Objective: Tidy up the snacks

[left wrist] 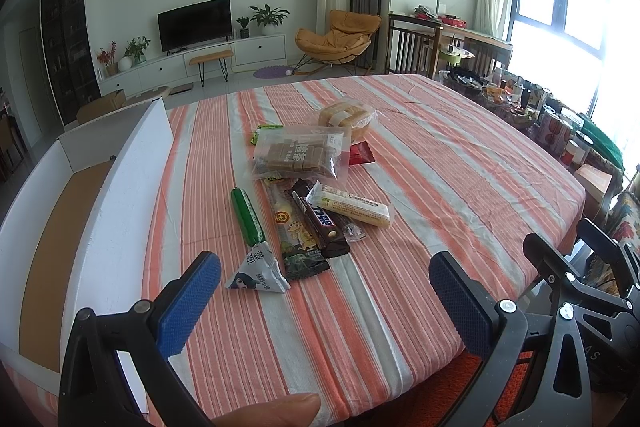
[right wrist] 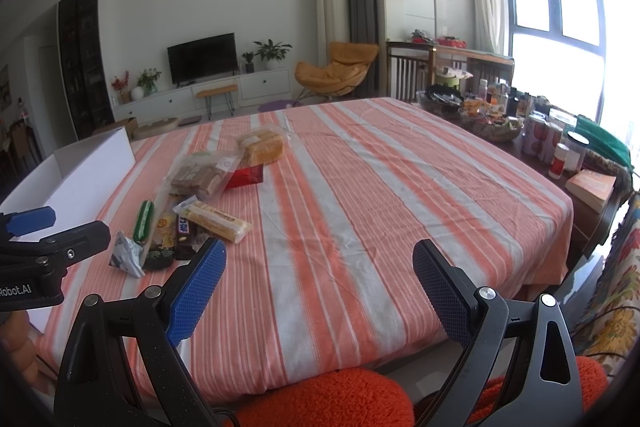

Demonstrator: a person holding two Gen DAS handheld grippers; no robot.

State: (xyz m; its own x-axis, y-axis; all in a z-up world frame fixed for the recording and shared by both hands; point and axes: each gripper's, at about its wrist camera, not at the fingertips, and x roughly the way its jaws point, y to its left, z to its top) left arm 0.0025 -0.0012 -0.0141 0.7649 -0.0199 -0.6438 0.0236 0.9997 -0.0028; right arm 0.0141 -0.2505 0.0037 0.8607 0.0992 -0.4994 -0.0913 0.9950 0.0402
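A table under a striped cloth (left wrist: pixel 420 163) carries a heap of snack packets (left wrist: pixel 304 187) beside a white box (left wrist: pixel 120 163).

Left wrist view: low at near edge of tabletop (left wrist: pixel 400 155), facing across it toward TV wall; snack pile (left wrist: pixel 304 187) close ahead, white box (left wrist: pixel 120 179) at left. Right wrist view: similar height, probably further right; same pile (right wrist: pixel 192 211) off left. Shared: striped tabletop, pile, box (right wrist: pixel 88 171), living room, window. Each catches other gripper at frame edge.
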